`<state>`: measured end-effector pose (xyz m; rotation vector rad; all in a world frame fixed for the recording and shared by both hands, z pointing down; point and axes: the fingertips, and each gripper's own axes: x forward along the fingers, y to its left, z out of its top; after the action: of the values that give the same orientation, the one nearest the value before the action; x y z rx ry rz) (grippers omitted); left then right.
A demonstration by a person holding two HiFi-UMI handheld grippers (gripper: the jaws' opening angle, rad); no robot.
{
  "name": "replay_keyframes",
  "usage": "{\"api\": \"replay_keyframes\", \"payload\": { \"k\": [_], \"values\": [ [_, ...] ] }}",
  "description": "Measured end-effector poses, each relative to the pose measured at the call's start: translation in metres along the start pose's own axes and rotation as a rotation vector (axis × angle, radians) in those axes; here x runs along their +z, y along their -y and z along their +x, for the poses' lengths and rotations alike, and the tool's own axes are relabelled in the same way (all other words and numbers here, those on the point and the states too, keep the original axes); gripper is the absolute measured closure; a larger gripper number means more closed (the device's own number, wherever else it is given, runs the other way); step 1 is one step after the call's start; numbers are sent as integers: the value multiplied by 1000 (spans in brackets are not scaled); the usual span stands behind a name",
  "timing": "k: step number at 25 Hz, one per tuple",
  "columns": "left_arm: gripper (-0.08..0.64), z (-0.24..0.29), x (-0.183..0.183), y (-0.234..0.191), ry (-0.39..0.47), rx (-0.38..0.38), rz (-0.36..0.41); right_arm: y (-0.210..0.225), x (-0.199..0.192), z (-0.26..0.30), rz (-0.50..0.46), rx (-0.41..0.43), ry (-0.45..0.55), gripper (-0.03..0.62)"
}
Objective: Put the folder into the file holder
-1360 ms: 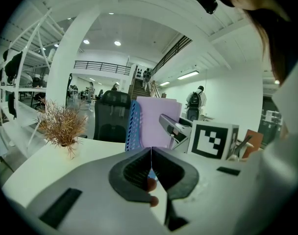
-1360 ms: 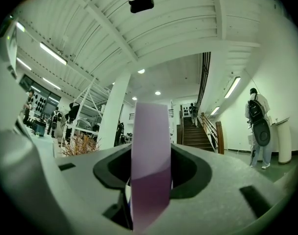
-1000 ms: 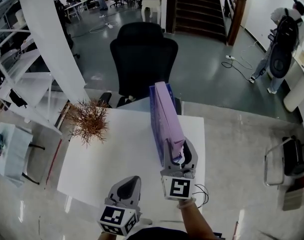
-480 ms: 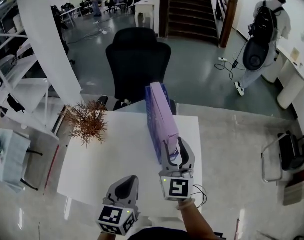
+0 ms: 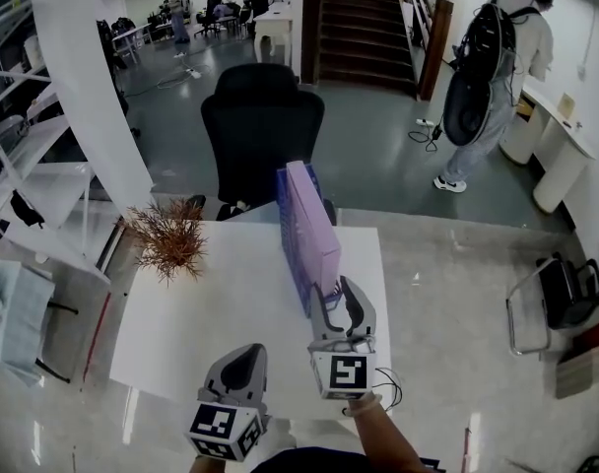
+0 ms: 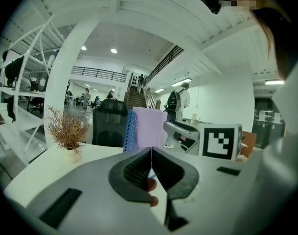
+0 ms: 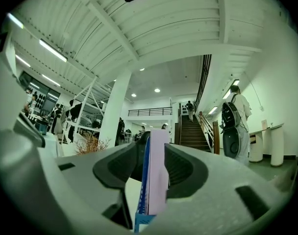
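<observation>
A purple folder [image 5: 314,230] stands on edge inside a blue mesh file holder [image 5: 288,223] on the white table [image 5: 211,313]. My right gripper [image 5: 339,290] is at their near end, shut across the folder and the holder's wall. In the right gripper view the folder [image 7: 158,170] and the holder's blue edge [image 7: 143,180] fill the gap between the pads. My left gripper [image 5: 244,355] hovers over the table's near edge, left of the holder, shut and empty. Its tips [image 6: 150,153] meet, with the folder [image 6: 149,126] and holder [image 6: 131,131] ahead of them.
A dried plant in a small pot [image 5: 169,239] stands at the table's far left. A black office chair [image 5: 260,126] sits behind the table's far edge. A person with a backpack [image 5: 487,67] walks at the back right. White shelving [image 5: 33,175] stands to the left.
Both grippers have drifted a little left in the view, the right one keeping its hold on the folder and holder. The person with the backpack has walked leftwards in the background.
</observation>
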<state>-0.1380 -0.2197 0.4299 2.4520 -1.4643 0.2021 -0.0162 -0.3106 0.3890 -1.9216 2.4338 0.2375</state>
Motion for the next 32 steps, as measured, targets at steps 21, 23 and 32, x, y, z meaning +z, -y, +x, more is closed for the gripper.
{"api": "replay_keyframes", "payload": {
  "k": [21, 23, 32],
  "values": [
    [554, -36, 6, 39, 54, -19, 4, 18, 10, -80, 30, -15, -32, 524],
    [554, -40, 6, 41, 58, -18, 5, 21, 14, -87, 35, -27, -23, 544],
    [554, -62, -1, 54, 44, -27, 17, 22, 25, -123, 31, -50, -29, 589]
  ]
}}
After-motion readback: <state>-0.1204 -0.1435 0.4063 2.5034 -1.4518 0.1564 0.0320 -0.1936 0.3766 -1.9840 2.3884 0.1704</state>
